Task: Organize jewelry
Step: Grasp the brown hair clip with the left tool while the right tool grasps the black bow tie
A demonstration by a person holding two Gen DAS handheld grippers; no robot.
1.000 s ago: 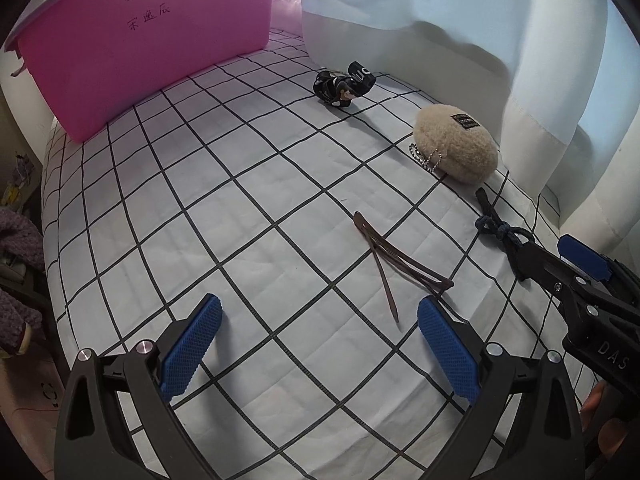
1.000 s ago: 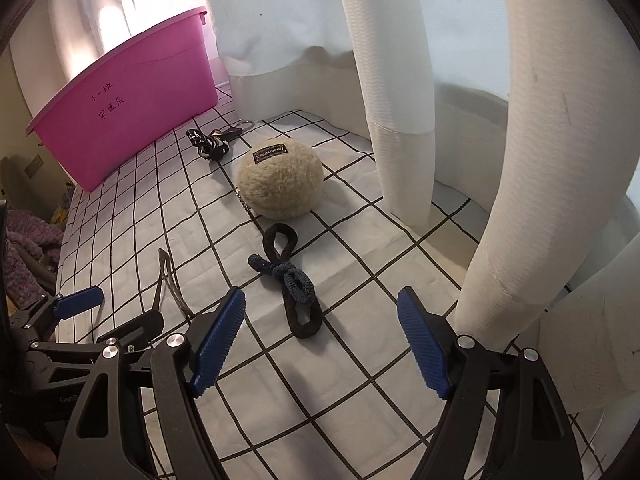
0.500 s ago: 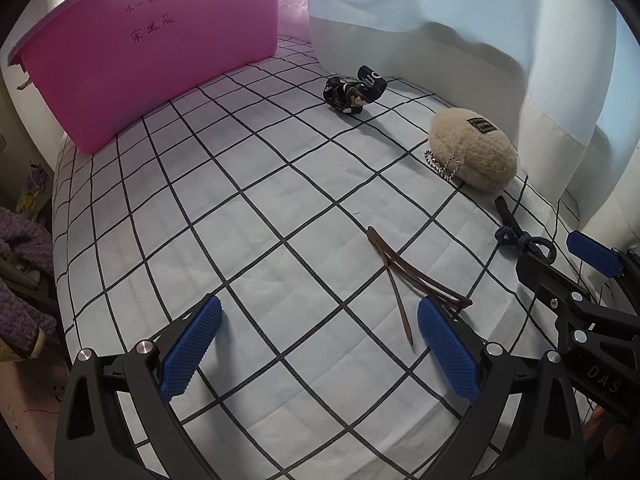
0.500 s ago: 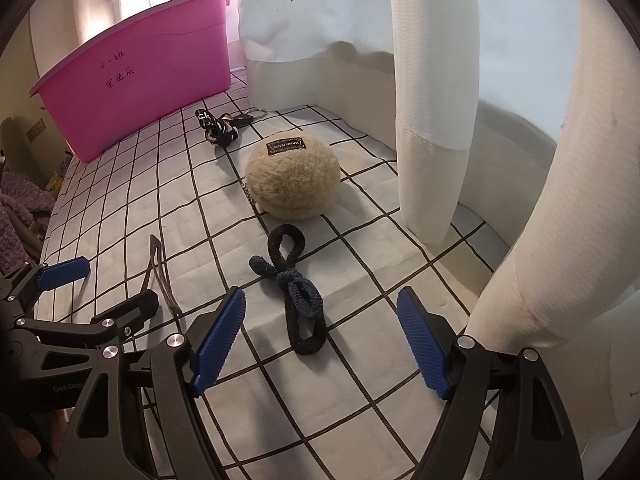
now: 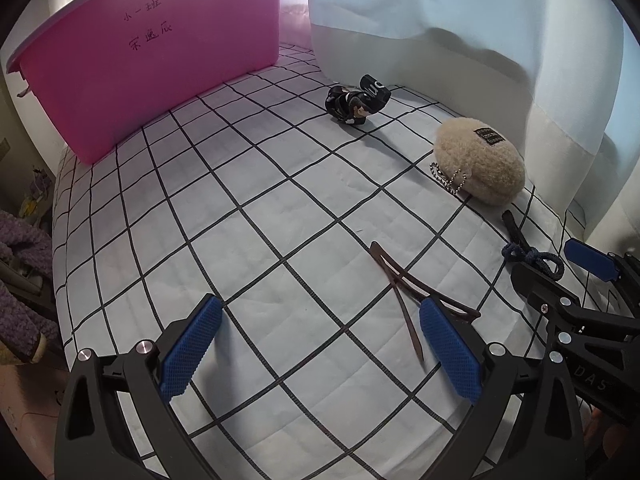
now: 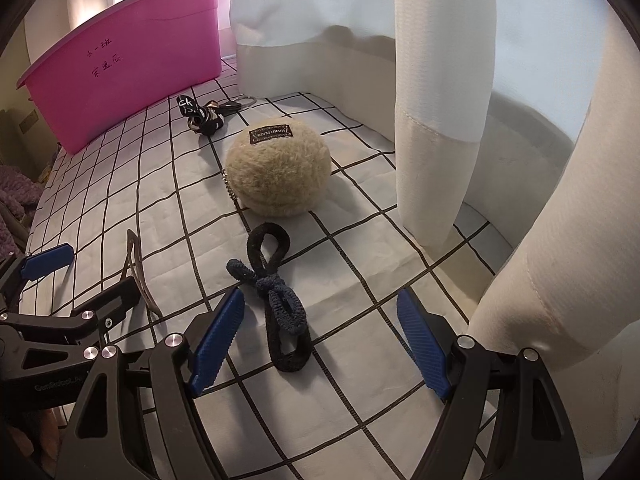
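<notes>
The step seems to be the approach, nothing is picked up yet. The pink bin (image 5: 160, 68) stands at the far side of the checked worktop (image 5: 240, 220). Well in front of it, both the left hand-held gripper (image 5: 320, 344) and the right hand-held gripper (image 6: 320, 336) are released and empty. Nearest the bin lies a black keychain figure (image 6: 202, 114), then a beige plush ball (image 6: 278, 170), then knotted dark hair ties (image 6: 276, 292) and a thin brown hair clip (image 5: 412, 296). I judge that next each must lower and close.

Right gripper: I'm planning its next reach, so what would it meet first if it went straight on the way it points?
Probably the dark hair ties, lying on the checked cloth between the open right gripper fingers; depth is hard to judge.
</notes>
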